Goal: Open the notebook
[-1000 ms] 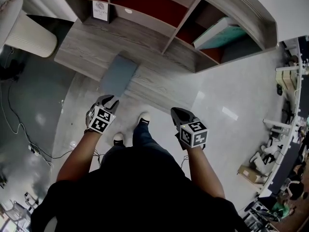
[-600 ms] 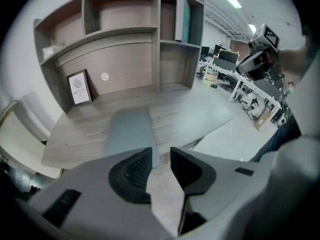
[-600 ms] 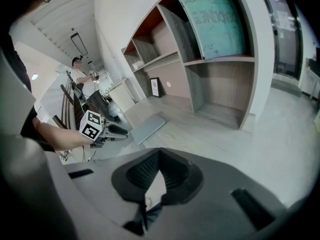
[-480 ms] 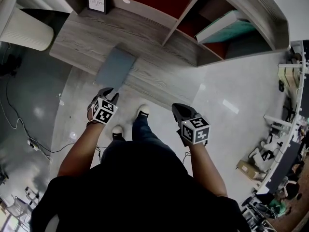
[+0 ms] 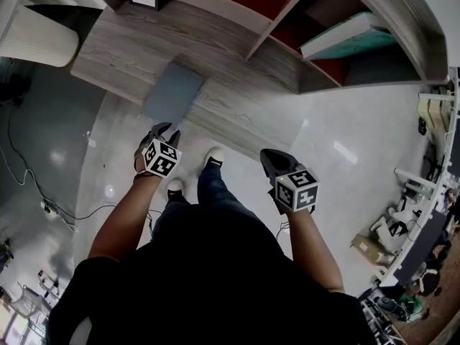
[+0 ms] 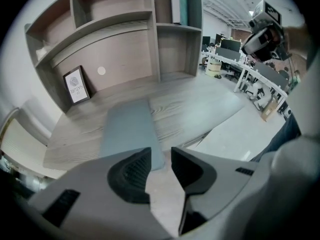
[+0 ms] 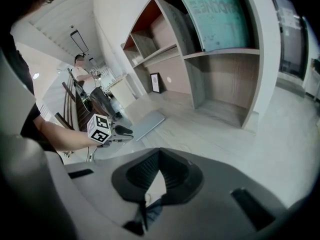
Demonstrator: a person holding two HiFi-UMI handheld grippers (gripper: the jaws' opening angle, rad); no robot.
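Head view: the closed grey notebook [image 5: 172,92] lies flat at the front edge of the wooden desk [image 5: 230,56], with my left gripper [image 5: 164,130] just short of it. Left gripper view: jaws opening, nothing between them. Right gripper view: right gripper [image 7: 157,156] pinched closed, empty. My worry is nipping the whole book instead of just the cover and dragging it off the edge.

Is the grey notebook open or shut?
Shut. The notebook lies flat on the wooden ledge with its plain grey cover on top, and no pages show.
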